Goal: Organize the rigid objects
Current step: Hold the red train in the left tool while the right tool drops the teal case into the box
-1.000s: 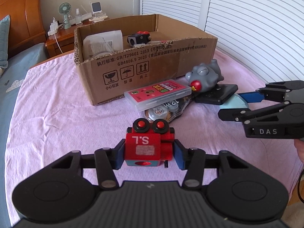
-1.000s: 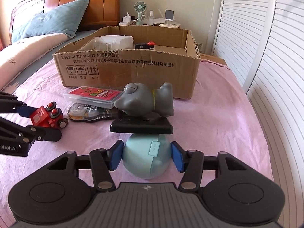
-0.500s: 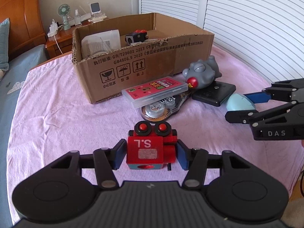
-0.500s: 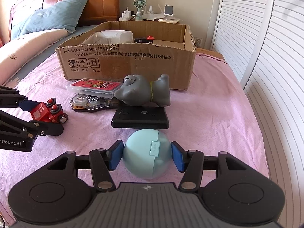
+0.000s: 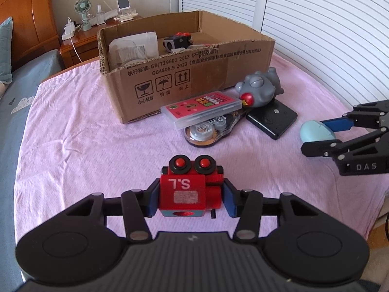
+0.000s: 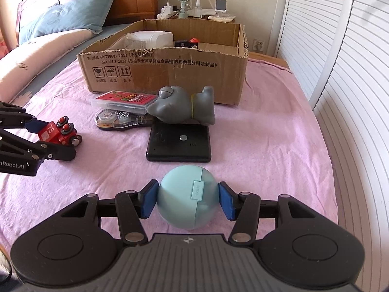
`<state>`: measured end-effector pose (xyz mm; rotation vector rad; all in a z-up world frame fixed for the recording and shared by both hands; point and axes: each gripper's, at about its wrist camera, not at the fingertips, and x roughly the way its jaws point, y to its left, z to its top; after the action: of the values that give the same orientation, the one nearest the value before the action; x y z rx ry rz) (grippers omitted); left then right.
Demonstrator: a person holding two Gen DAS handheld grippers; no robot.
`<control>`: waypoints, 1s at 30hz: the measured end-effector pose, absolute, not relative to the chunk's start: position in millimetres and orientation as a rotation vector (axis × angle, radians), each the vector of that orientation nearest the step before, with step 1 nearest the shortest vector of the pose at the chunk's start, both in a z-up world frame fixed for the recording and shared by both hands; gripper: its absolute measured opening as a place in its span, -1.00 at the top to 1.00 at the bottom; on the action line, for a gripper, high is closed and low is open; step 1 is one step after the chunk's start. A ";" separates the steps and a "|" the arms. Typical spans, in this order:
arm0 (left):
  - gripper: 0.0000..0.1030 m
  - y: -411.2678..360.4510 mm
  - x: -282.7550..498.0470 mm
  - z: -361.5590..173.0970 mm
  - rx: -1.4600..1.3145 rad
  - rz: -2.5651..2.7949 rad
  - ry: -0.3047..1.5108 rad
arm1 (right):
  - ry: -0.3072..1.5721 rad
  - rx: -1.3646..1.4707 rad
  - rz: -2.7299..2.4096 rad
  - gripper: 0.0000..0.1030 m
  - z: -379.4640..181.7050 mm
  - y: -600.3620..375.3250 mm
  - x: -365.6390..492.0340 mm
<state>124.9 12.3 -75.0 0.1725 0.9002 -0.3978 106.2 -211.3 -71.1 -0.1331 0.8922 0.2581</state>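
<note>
Left tool (image 5: 190, 200) clamped on a red toy train (image 5: 190, 192), blue pads pressed against both its sides, wheels facing forward, lettering on its top; jaws just closed back onto it after a brief loosening. Right tool (image 6: 187, 200) gripping a pale blue round case (image 6: 187, 197), pads tight on its left and right flanks, hinge tab facing up. Both held low over the pink bedsheet (image 5: 73, 133), in front of the cardboard box (image 6: 165, 73) and well apart from it. Just before the box's front wall: a pink card case (image 6: 125, 99) lying on top of a clear tape dispenser (image 6: 116, 120), and to their right a grey plush figure (image 6: 184, 108) lying on its side across the far edge of a flat black device (image 6: 178, 143). Inside the box, a white container (image 5: 133, 48) at left, a small black-and-red toy (image 5: 178, 41) beside it.
</note>
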 end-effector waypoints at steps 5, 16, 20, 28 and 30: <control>0.03 19.5 122.8 -67.1 0.168 -0.409 0.912 | 0.892 -0.139 0.286 -0.13 -60.2 -215.2 105.5; 0.03 31.1 123.0 -48.7 0.179 -0.420 0.905 | 0.781 -0.179 0.328 -0.13 -11.3 -216.0 141.4; 0.03 36.1 123.4 -42.3 0.177 -0.412 0.894 | 0.737 -0.186 0.330 -0.13 6.4 -215.1 168.2; 0.03 45.5 125.8 -33.9 0.161 -0.383 0.866 | 0.721 -0.209 0.301 -0.13 9.6 -205.8 245.6; 0.03 47.0 126.1 -33.2 0.157 -0.377 0.865 | 0.740 -0.206 0.286 -0.13 3.1 -203.3 262.9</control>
<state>126.1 47.0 -33.2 0.1574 0.8645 -0.3774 262.9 -203.3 3.1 -0.2064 0.7405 0.2863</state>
